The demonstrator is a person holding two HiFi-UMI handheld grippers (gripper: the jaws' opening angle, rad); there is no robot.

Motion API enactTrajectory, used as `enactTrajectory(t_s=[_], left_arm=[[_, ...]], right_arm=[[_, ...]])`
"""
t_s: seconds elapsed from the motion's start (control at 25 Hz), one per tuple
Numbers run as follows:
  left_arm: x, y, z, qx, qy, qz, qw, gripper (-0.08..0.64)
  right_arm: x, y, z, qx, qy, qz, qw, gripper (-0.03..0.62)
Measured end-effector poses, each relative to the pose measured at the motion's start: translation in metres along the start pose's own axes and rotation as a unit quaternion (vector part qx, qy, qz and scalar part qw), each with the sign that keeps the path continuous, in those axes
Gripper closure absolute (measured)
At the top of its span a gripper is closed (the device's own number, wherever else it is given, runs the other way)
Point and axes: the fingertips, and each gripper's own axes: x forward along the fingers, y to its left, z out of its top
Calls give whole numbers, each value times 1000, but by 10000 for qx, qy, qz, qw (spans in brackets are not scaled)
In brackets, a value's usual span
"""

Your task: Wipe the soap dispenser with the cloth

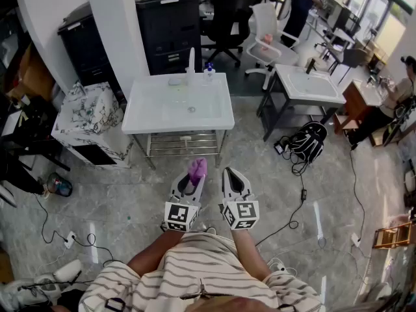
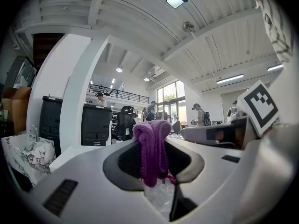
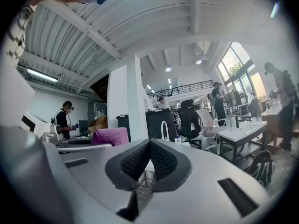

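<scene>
A purple cloth (image 1: pixel 197 169) is pinched in my left gripper (image 1: pixel 193 181), held level in front of the person's body; in the left gripper view the cloth (image 2: pixel 153 148) hangs bunched between the jaws. My right gripper (image 1: pixel 231 179) is beside it, shut with nothing between its pads (image 3: pixel 150 157). The soap dispenser (image 1: pixel 208 72), a small clear bottle with a blue label, stands at the far edge of the white sink table (image 1: pixel 214 112), well ahead of both grippers. In the right gripper view the dispenser (image 3: pixel 178 138) shows small beside a white faucet (image 3: pixel 164 129).
A tall white faucet (image 1: pixel 191 60) stands next to the dispenser. A marble-patterned cabinet (image 1: pixel 84 119) is left of the table, a second sink table (image 1: pixel 311 85) right. A backpack (image 1: pixel 309 138) and cables (image 1: pixel 296 194) lie on the floor. Office chairs (image 1: pixel 269 34) and black cabinets (image 1: pixel 170 25) stand behind.
</scene>
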Motion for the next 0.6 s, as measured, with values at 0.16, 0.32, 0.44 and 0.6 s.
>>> enactTrajectory(t_s=[0.16,0.32,0.44,0.6], left_arm=[[2,-7,-2,5,5,37,10000,442],[7,-13,-2,3,15,131,9999,442],[11,-19,-1,26,9,183,9998,442],[16,-30,-5,75,48,233,9997,442]], right_arm=[[-3,-4,0,-30,-36,44,10000,584],[-6,-11,2,-29,-55,110,9999,584],[-8,-16,3,2,-64,206,9998,584],[-11,-23,1,41,-103,305,9995,583]])
